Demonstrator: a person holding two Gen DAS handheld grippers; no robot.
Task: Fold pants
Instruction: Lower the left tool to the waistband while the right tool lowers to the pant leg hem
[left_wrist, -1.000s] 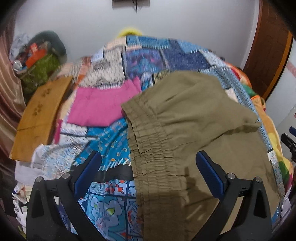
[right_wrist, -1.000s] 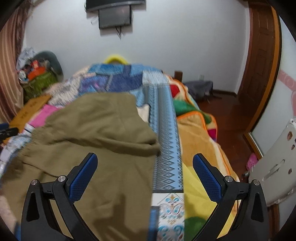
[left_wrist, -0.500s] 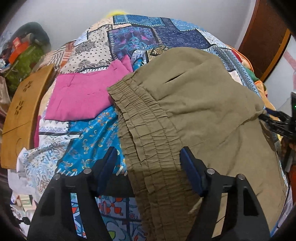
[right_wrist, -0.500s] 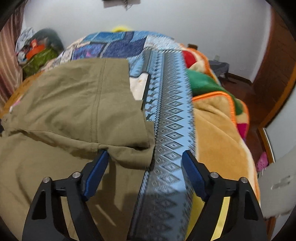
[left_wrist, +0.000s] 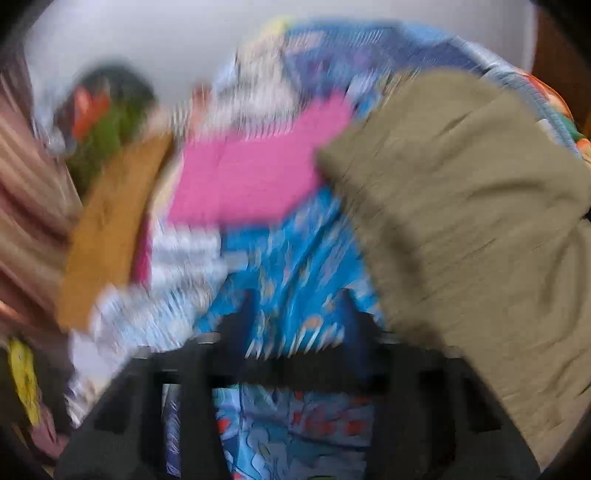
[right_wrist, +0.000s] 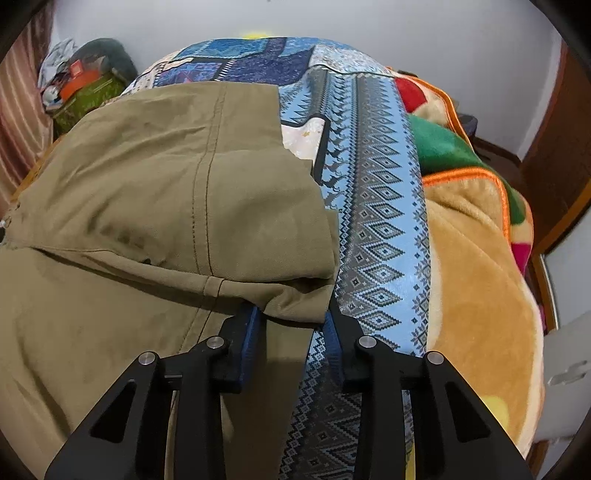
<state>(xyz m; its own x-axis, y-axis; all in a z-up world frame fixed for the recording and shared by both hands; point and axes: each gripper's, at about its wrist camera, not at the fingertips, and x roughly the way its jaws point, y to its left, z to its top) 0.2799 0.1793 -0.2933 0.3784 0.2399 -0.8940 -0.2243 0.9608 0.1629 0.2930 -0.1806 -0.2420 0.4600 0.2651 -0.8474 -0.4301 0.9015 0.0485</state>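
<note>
The olive-green pants (right_wrist: 155, 206) lie folded over on the patterned bedspread (right_wrist: 380, 229). In the right wrist view my right gripper (right_wrist: 291, 325) straddles the folded corner of the pants, jaws narrowed around the cloth. The left wrist view is blurred by motion. There the pants (left_wrist: 472, 221) fill the right side. My left gripper (left_wrist: 295, 325) is over the blue bedspread (left_wrist: 291, 258), left of the pants' edge, jaws partly closed with a gap and nothing between them.
A pink folded garment (left_wrist: 255, 177) lies on the bed left of the pants. A wooden board (left_wrist: 107, 229) and a pile of bags (left_wrist: 103, 122) stand at the far left. A tan and green blanket (right_wrist: 480, 258) covers the bed's right side.
My right gripper has come down and narrowed onto the folded corner of the pants. My left gripper has swung left off the waistband and narrowed; its view is now blurred.
</note>
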